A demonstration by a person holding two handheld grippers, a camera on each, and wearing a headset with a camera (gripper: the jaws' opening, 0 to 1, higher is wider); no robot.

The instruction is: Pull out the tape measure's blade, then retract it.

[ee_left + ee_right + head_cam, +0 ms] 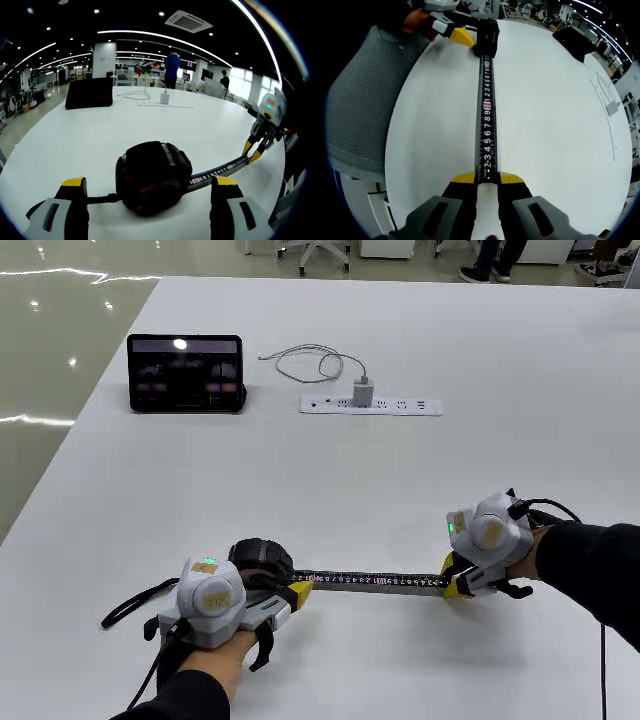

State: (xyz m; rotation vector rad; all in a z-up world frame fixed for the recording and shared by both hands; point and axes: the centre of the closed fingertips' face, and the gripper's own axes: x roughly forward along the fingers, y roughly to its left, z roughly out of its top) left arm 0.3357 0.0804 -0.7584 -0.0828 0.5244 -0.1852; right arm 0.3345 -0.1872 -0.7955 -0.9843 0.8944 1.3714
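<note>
Both jaws of the right gripper are clenched on the free end of the blade, their yellow tips pressed against its two edges. The blade lies flat on the white bench with its printed scale facing up. It runs in a straight line along the near edge from the right gripper to the tape measure case.

The case is black and rounded and sits near the bench's near-left corner. In the left gripper view it lies between the two jaws of the left gripper. These jaws are spread wide, with bare bench showing on each side of the case, so they grasp nothing. The blade leaves the case on the right and passes just in front of the right-hand jaw tip. A black strap lies on the bench to the left of the left gripper.

A dark tablet stands propped up towards the far-left part of the bench. To its right lies a white power strip with a charger plugged in and a looped white cable. All three are well apart from the tape measure.
</note>
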